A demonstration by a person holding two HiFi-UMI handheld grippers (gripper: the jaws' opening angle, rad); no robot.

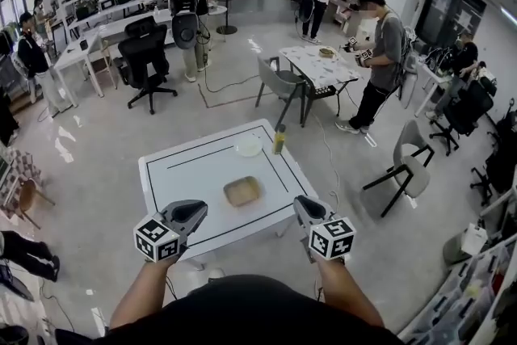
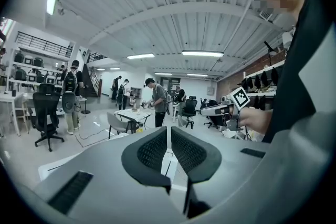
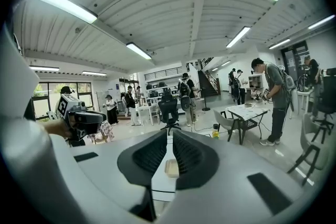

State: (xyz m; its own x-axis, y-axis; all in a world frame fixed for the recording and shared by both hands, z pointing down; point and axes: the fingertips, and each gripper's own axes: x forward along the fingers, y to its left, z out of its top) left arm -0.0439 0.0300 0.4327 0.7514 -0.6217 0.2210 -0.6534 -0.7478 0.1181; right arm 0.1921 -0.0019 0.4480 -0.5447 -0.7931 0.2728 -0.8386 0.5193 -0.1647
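Note:
A white table point(image 1: 174, 174) with a black border line carries a shallow tan tray point(image 1: 242, 191) at its middle, a white plate point(image 1: 248, 145) farther back and a yellow-green bottle point(image 1: 279, 140) at its far right corner. My left gripper point(image 1: 194, 210) hovers over the table's near left edge, jaws shut with nothing between them point(image 2: 169, 134). At the near right edge, my right gripper point(image 1: 300, 204) is also shut and holds nothing point(image 3: 169, 139). The tan tray point(image 3: 171, 168) shows through the slit between its jaws, and the bottle point(image 3: 215, 134) stands beyond.
A grey chair point(image 1: 279, 83) and a second table point(image 1: 323, 65) stand beyond the far side, with a person point(image 1: 380, 52) beside them. Another grey chair point(image 1: 408, 166) is to the right, a black office chair point(image 1: 145, 61) far left. Several people stand about the room.

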